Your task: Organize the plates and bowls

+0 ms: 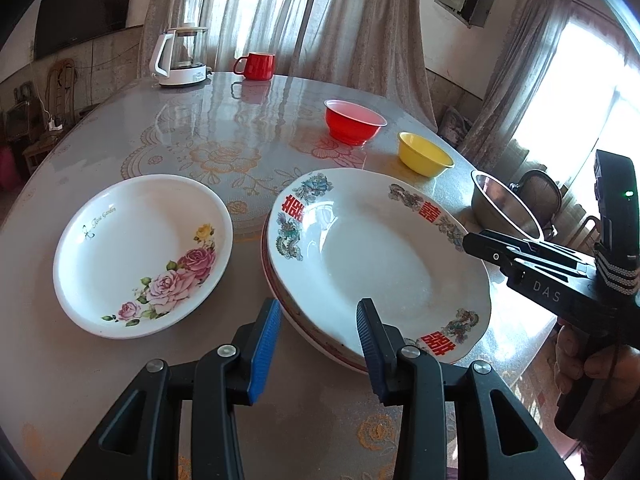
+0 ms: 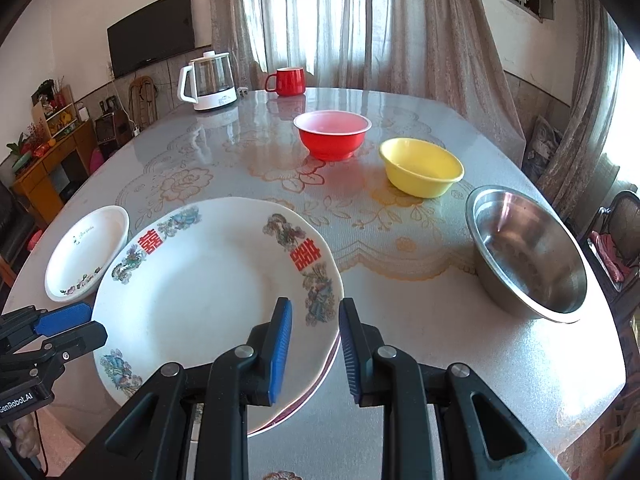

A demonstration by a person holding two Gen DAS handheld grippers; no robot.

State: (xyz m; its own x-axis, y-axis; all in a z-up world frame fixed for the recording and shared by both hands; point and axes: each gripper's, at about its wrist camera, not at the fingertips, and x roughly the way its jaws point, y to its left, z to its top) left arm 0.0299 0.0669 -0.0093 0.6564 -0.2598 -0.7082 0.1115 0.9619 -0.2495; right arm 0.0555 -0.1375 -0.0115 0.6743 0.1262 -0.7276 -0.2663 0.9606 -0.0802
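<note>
A white plate with dragons and red characters (image 1: 380,248) (image 2: 200,300) lies on top of a pink-rimmed plate (image 1: 304,332) (image 2: 316,392) near the table's front edge. My left gripper (image 1: 318,340) (image 2: 96,324) is open, with the stack's near left rim below the gap between its blue pads. My right gripper (image 2: 314,344) (image 1: 466,240) hovers over the stack's right rim, its pads a little apart and not pressing on anything. A white plate with roses (image 1: 140,248) (image 2: 84,256) lies to the left. Beyond are a red bowl (image 1: 354,122) (image 2: 332,136), a yellow bowl (image 1: 424,154) (image 2: 420,168) and a steel bowl (image 1: 500,208) (image 2: 524,252).
A white kettle (image 1: 180,58) (image 2: 208,80) and a red mug (image 1: 258,66) (image 2: 289,81) stand at the far edge of the round table (image 1: 200,128) (image 2: 400,320). A chair (image 2: 624,232) is past the table's right edge. A hand (image 1: 580,356) holds the right gripper's handle.
</note>
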